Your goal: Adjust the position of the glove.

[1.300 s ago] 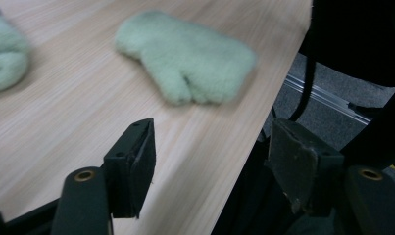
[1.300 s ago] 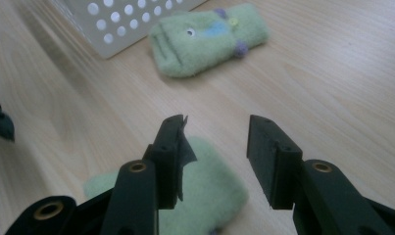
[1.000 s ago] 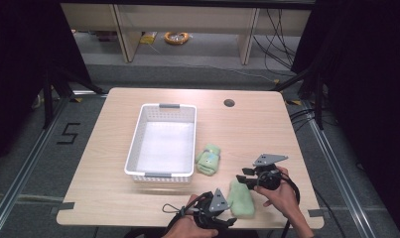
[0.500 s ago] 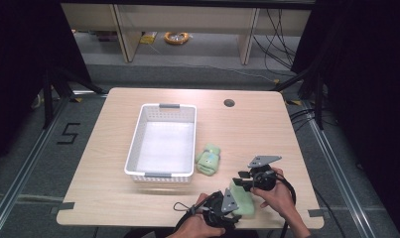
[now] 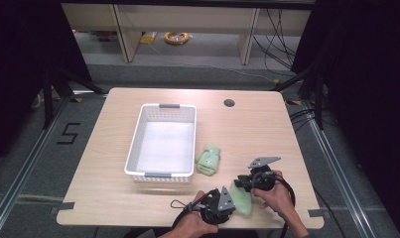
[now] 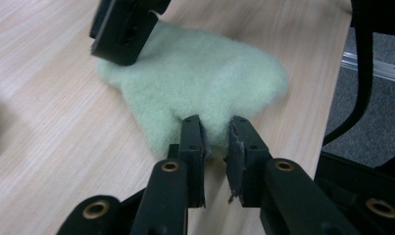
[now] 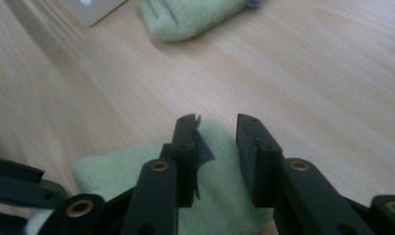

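From above, I can't tell how my left tongs (image 5: 226, 199) meet the pale green cloth (image 5: 242, 200) (the grey plate covers them). In the right gripper view the second folded cloth (image 7: 195, 15) is cut off at the top edge, and the cloth under my right tongs (image 7: 217, 128) is blurred.

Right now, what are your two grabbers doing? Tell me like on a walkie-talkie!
Left gripper pinching green cloth edge. Right gripper part open over it. Folded cloth, basket clear.

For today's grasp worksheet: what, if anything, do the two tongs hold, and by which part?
The left tongs pinch the near edge of the flat green cloth. The right tongs straddle its opposite end with jaws apart, gripping nothing yet.
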Available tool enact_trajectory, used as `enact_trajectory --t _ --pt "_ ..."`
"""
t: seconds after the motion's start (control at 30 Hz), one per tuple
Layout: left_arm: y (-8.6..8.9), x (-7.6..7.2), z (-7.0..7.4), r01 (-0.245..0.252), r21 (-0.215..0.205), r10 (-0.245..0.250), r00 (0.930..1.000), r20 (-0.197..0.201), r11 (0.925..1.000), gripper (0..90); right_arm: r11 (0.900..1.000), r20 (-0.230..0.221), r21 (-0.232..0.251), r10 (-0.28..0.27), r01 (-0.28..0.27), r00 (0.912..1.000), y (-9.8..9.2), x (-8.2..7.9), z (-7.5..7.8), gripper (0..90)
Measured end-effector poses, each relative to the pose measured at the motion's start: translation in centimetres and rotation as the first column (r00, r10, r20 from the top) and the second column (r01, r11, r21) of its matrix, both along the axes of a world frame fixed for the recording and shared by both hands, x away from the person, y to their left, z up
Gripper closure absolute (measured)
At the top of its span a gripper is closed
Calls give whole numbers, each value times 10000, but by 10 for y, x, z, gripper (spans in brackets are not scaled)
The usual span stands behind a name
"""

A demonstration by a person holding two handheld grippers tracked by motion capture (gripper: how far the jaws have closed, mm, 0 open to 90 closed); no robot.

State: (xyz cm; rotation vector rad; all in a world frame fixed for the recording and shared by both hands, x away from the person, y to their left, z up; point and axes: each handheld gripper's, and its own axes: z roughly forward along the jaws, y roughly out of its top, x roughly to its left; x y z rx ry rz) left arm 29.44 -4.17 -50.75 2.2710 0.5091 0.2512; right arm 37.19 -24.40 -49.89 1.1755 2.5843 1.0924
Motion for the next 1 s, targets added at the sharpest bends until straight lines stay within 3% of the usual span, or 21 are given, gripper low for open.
enact_trajectory --t 0.03,0.13,0.23,0.27,0.3,0.43,0.47,0.53,0.6,0.73,0.77,0.83,0.87,0.9,1.0 --pt "3 1 0 -166 -44 166 9999 -40 9999 786 9998 -178 188 -7 10 9998 -3 0 0 813" --pt "9 4 2 -155 -127 154 9999 -48 9998 796 9989 -311 462 -40 54 9995 -6 -1 0 856" --pt "14 5 5 -272 -218 269 9995 -158 9994 801 9980 -184 619 -132 143 9997 -7 -3 2 861" --pt "21 8 8 -330 -250 331 9994 31 9991 802 9950 -239 917 -364 385 9991 -6 -7 6 863" --pt "21 8 8 -330 -250 331 9994 31 9991 802 9950 -239 917 -364 385 9991 -6 -7 6 863" --pt "38 12 14 -558 -252 563 9983 167 9981 804 9911 193 1268 -436 408 9989 -8 -15 14 863" --pt "42 14 15 -604 -262 609 9980 160 9978 806 9825 -11 1737 -679 670 9977 -6 -24 17 864" --pt "49 16 17 -710 -232 715 9972 227 9972 807 9797 -57 1858 -758 755 9971 -5 -30 17 865" --pt "51 19 18 -672 -139 676 9971 360 9976 808 9823 184 1808 -527 485 9984 -5 -31 15 865" --pt "56 24 17 -873 -170 879 9954 385 9960 810 9840 -114 1715 -469 482 9988 -1 -34 12 865" --pt "58 27 17 -816 -4 816 9955 489 9967 810 9841 -85 1736 -373 382 9993 0 -33 11 865" --pt "58 28 13 -883 -58 884 9956 304 9961 810 9843 -182 1715 -380 406 9991 1 -35 10 865" --pt "57 28 11 -898 -28 899 9955 303 9960 810 9817 -478 1790 -573 650 9972 3 -38 10 865" --pt "58 28 10 -867 98 863 9957 326 9962 810 9874 -75 1509 -474 480 9988 1 -36 9 865" --pt "58 29 7 -832 296 820 9958 406 9961 809 9876 -415 1464 -504 560 9979 4 -38 4 861"
